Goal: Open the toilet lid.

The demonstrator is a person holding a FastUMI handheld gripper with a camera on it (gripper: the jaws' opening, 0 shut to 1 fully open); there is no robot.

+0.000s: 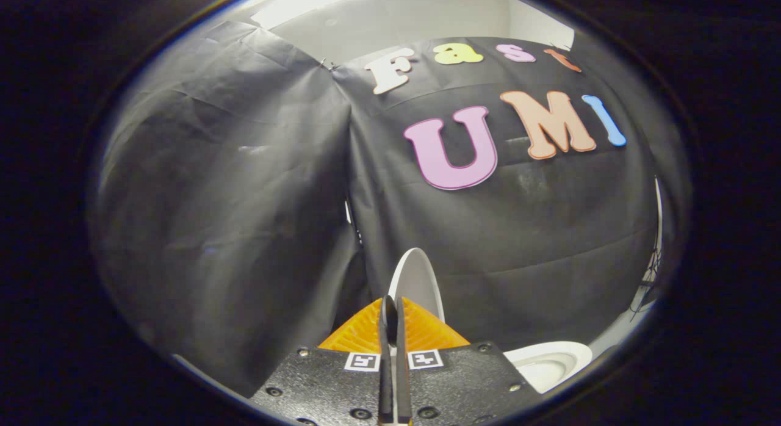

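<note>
Seemingly, gripper fingers pinch the raised toilet lid's edge above the bowl.

The scene is viewed from a fisheye camera mounted on the gripper, looking forward along its two fingers, which are seen pressed nearly together on the thin edge of the raised toilet lid. The lid is met edge-on at very close range, rising just beyond the fingertips. The camera is aimed roughly level at the black cloth wall behind the lid; the toilet bowl is caught low, right of the lid.
</note>
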